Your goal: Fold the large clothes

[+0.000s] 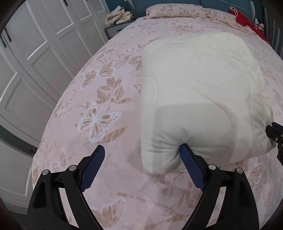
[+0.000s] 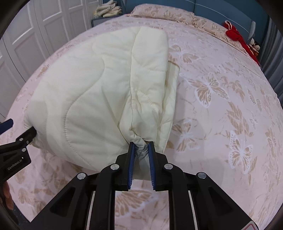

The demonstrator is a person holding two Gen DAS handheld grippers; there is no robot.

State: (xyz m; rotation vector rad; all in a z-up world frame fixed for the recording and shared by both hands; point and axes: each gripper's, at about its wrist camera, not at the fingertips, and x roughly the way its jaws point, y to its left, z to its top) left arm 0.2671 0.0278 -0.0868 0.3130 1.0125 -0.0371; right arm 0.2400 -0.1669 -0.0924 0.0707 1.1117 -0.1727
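A cream quilted padded garment (image 1: pixel 199 99) lies folded on the pink butterfly-print bed (image 1: pixel 99 99). My left gripper (image 1: pixel 142 150) is open at the garment's near left corner; its right finger presses into the near edge and its left finger stands over bare bedspread. In the right wrist view the garment (image 2: pixel 92 92) fills the centre-left. My right gripper (image 2: pixel 141 145) is shut on a bunched fold at the garment's near right edge. The left gripper also shows there at the left edge (image 2: pixel 16 141).
White wardrobe doors (image 1: pixel 35 58) stand left of the bed. A pillow (image 2: pixel 159 12) lies at the head. A red cloth (image 2: pixel 237 37) lies at the far right corner. A nightstand with folded beige items (image 1: pixel 120 17) stands beyond the bed's left side.
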